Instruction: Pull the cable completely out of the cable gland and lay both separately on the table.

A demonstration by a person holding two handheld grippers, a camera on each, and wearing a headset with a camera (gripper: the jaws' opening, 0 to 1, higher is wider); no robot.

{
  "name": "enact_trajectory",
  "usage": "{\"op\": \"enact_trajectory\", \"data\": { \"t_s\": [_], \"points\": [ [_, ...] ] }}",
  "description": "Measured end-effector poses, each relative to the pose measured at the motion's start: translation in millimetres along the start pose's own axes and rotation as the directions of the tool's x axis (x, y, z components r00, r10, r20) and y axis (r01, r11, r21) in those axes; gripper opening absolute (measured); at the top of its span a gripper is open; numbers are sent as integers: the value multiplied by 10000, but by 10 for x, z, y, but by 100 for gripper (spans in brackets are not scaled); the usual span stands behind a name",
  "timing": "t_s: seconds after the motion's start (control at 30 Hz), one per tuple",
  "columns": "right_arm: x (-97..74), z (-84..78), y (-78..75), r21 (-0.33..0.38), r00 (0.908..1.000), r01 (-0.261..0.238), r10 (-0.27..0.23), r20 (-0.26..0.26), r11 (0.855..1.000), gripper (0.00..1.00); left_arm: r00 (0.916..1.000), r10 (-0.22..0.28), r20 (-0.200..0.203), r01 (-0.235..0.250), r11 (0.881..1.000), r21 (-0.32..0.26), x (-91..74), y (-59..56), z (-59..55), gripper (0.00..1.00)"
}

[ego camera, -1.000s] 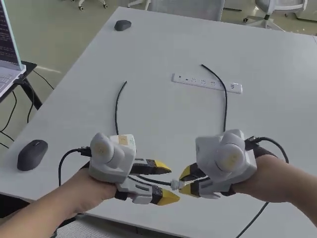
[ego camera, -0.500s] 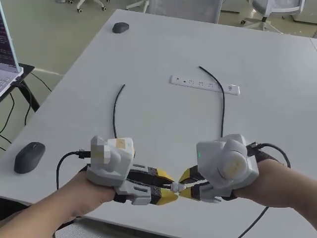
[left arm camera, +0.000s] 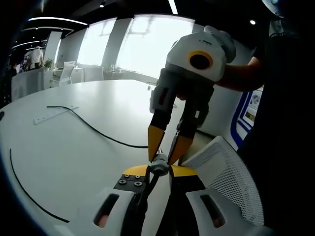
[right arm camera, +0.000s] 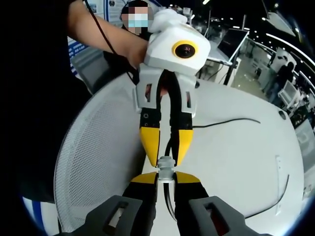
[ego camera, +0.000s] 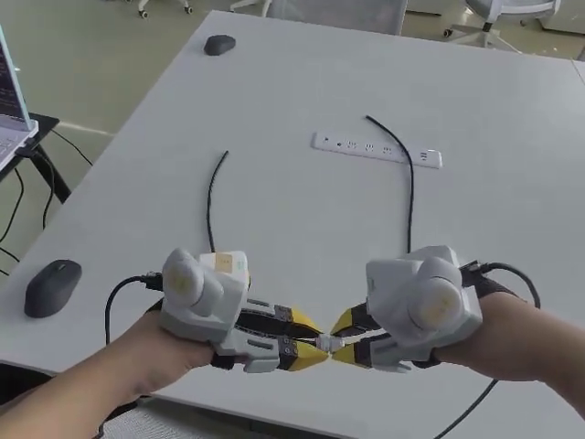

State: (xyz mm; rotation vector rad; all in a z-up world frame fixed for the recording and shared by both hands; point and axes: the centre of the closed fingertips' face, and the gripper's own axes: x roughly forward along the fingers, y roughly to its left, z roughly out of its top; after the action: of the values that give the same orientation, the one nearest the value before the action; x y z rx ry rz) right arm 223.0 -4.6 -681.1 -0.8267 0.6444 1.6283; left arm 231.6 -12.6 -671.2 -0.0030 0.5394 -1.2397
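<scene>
The small pale-grey plastic cable gland [ego camera: 323, 343] hangs over the near edge of the white tabletop [ego camera: 302, 229]. It is still threaded on the thin black cable [ego camera: 211, 197], whose two free lengths trail away across the surface. My right hand-held gripper [ego camera: 340, 345] looks clamped on the gland itself.

What's new is my left hand-held gripper [ego camera: 309, 343]. It was gaping a second ago and has now closed on the cable right beside the gland, tip to tip with the right. I read that as both grips set, so the pull apart can start. Nothing is separated or laid down yet.

Further out lie a long white power strip [ego camera: 377, 151] and a dark grey computer mouse [ego camera: 52, 285]. The markings on the strip are too small to read, and I find no brand or label on gland or cable.
</scene>
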Motion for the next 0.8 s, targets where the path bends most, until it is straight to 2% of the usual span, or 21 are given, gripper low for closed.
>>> {"op": "enact_trajectory", "data": {
  "t_s": [0.17, 0.33, 0.4, 0.6, 0.63, 0.7, 0.77, 0.8],
  "points": [
    [-10, 13, -19, -250, 9999, 85, -82, 109, 9997, 7, 9999, 140, -38, -139, 9999, 97, -16, 4, 28, 16],
    [-32, 47, -22, -102, 9993, 54, -50, 380, 9999, 8, 9999, 106, -62, -106, 9999, -10, -48, -1, 53, 15],
    [-41, 77, -38, 309, 9978, 108, -128, 652, 9995, 8, 9999, 121, -71, -123, 9997, -229, -70, 9, 71, 15],
    [-90, 86, -91, 929, 9928, 107, -217, 1179, 9956, 8, 9999, 150, 61, -149, 9998, -164, -82, 40, 102, 15],
    [-103, 75, -77, 1157, 9914, -72, -81, 1306, 9933, 8, 9999, 134, 45, -133, 9998, -131, -82, 35, 105, 15],
    [-124, 66, -89, 1655, 9864, -241, -34, 1643, 9859, 10, 9999, 120, 54, -119, 9999, -57, -80, 30, 109, 15],
    [-177, 100, -114, 2431, 9693, -676, 60, 2458, 9676, 12, 9999, 119, 76, -120, 9999, 18, -80, 28, 113, 15],
    [-205, 116, -112, 2858, 9591, -968, 127, 2826, 9534, 13, 9999, 118, 80, -119, 9999, 78, -80, 27, 114, 15]
  ]
}}
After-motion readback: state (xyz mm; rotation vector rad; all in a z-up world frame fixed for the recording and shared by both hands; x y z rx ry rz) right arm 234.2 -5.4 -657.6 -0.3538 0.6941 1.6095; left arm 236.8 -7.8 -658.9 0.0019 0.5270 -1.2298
